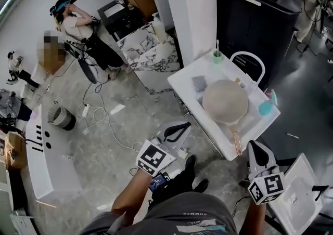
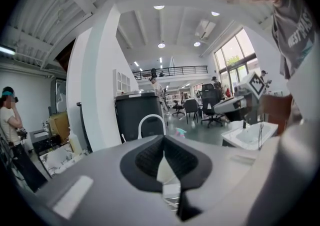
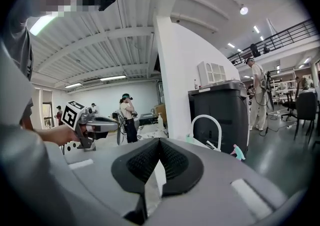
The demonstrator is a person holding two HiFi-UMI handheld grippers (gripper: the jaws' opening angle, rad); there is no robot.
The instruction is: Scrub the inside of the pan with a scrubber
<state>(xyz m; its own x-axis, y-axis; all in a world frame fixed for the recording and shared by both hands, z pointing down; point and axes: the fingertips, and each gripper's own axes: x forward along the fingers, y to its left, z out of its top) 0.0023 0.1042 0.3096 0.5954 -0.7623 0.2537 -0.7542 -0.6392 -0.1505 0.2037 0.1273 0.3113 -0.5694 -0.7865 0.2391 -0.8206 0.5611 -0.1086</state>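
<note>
A beige pan [image 1: 225,101] with a wooden handle [image 1: 237,141] sits on a small white table [image 1: 183,79]; its handle points toward me. A teal scrubber [image 1: 266,107] lies by the pan's right side, and a grey pad [image 1: 199,83] to its left. My left gripper [image 1: 179,126] hangs shut and empty off the table's near left edge. My right gripper [image 1: 255,148] is shut and empty too, just short of the handle's end. In both gripper views the jaws [image 2: 162,162] [image 3: 159,162] meet with nothing between them, and the gripper bodies hide the pan.
A green cup [image 1: 217,57] stands at the table's far corner, with a white arched frame [image 1: 248,62] and a black bin [image 1: 257,15] behind it. A white pillar [image 1: 182,10] rises at left. Cables [image 1: 96,114] lie on the floor. A person [image 1: 83,31] stands far left. A white tray [image 1: 302,192] sits at lower right.
</note>
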